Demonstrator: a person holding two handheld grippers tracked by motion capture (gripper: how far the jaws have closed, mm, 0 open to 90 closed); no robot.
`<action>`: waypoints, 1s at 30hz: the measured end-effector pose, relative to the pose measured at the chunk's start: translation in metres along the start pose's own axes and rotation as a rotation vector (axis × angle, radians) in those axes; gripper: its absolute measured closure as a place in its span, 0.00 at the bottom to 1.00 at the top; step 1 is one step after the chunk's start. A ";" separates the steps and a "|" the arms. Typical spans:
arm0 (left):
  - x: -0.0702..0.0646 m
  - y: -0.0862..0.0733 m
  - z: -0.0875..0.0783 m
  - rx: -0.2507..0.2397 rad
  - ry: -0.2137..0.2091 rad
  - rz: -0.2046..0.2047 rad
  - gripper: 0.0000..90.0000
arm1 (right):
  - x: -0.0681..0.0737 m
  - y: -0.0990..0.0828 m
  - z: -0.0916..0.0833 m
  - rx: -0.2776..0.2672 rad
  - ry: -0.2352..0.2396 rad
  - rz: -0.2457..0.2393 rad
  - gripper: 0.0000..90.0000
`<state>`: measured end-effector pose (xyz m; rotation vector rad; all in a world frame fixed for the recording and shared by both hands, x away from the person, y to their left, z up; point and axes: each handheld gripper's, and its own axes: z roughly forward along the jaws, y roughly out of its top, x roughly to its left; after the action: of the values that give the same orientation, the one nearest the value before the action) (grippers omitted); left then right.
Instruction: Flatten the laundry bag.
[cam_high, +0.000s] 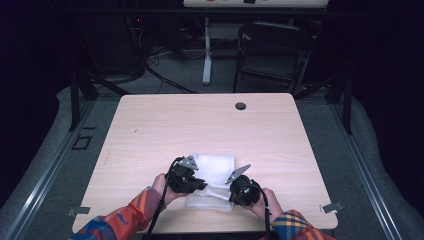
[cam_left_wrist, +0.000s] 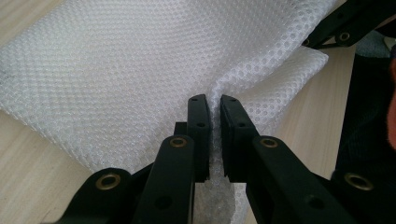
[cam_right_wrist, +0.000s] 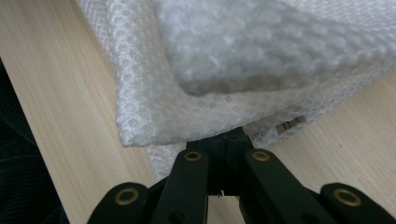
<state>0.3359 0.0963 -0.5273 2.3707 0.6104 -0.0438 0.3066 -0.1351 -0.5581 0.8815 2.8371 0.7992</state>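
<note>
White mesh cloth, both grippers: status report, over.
Left gripper shut on white mesh cloth, pinching a raised fold. Right gripper shut on cloth's near edge. Cloth lies on table. Nothing in the way.

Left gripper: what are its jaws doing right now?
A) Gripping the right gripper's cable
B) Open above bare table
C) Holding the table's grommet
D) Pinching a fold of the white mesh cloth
D: in the left gripper view the left gripper has its jaws nearly closed with a ridge of the mesh cloth caught between them, and the high view shows it at the cloth's left edge on the table.
</note>
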 end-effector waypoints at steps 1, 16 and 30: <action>0.000 0.000 0.000 0.003 0.000 -0.002 0.93 | 0.000 0.000 0.000 -0.001 0.000 -0.004 1.00; 0.008 0.009 -0.017 -0.037 0.055 -0.044 0.93 | -0.002 -0.003 0.000 -0.022 0.012 0.002 1.00; 0.018 0.031 -0.033 -0.042 0.086 -0.044 0.93 | -0.002 -0.004 0.000 -0.025 0.012 0.001 1.00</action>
<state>0.3608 0.1044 -0.4864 2.3283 0.6982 0.0515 0.3060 -0.1385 -0.5602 0.8778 2.8306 0.8409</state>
